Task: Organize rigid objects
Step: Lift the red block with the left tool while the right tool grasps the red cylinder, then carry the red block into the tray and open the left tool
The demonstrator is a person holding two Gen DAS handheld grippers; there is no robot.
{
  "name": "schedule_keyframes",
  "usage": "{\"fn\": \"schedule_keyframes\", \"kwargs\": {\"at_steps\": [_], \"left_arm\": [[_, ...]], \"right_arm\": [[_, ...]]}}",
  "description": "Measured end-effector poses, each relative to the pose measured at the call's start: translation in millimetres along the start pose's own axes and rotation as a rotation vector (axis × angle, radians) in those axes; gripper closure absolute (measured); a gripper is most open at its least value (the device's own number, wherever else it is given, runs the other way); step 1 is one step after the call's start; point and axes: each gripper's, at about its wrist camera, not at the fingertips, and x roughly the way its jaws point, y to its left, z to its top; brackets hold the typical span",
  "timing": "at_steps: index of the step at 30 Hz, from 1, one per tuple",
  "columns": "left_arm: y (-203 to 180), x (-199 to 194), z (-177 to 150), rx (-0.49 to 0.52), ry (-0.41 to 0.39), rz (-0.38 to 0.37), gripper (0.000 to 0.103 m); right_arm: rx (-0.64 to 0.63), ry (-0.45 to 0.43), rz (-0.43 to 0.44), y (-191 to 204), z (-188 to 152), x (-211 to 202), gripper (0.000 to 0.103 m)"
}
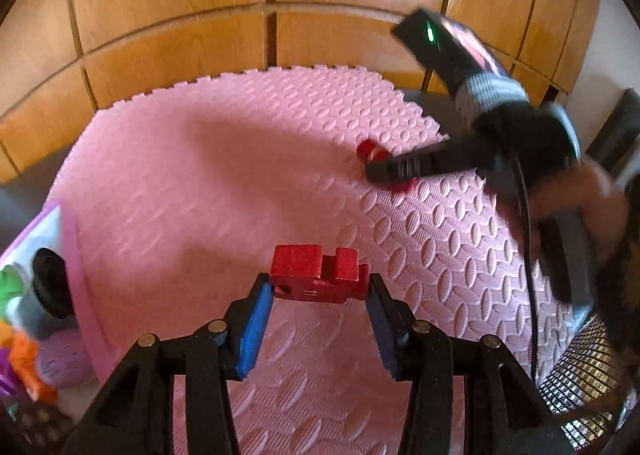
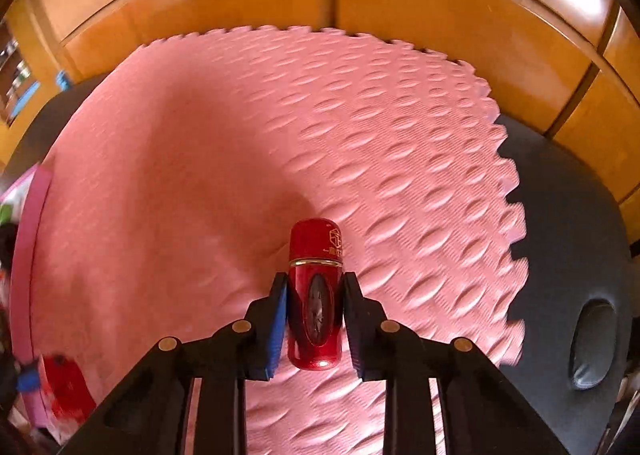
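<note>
My left gripper [image 1: 320, 289] is shut on a red wooden block [image 1: 318, 273] with a notch in its top, held over the pink foam mat [image 1: 200, 183]. My right gripper [image 2: 316, 307] is shut on a red bottle [image 2: 316, 295] with a gold band, lying lengthwise between the blue pads. In the left wrist view the right gripper [image 1: 384, 169] shows at the mat's far right with the red bottle [image 1: 370, 151] in its jaws. The red block also shows blurred at the lower left of the right wrist view [image 2: 66, 387].
A pink-rimmed tray [image 1: 74, 255] at the left holds several toys, among them a black-and-grey cup [image 1: 44, 295] and a purple ball [image 1: 64, 359]. A black mesh basket [image 1: 580, 375] stands at the right. Wooden cabinet doors [image 1: 180, 15] stand behind the mat. Dark floor [image 2: 560, 215] borders the mat.
</note>
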Motion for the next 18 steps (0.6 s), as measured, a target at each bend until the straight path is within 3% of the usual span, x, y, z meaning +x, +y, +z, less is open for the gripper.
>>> {"fn": "schedule_keyframes", "kwargs": {"at_steps": [8,18], "left_arm": [[2,-35,-2,-0.006,-0.071,0.015,0.055],[5,-47,-1,-0.023,-0.104,0.024,0.055]], "right_arm": [[0.012,-0.081,0.041,16,-35,-6,0.076],[-0.032,-0.195,0.029,26,-42,-23,0.074]]}}
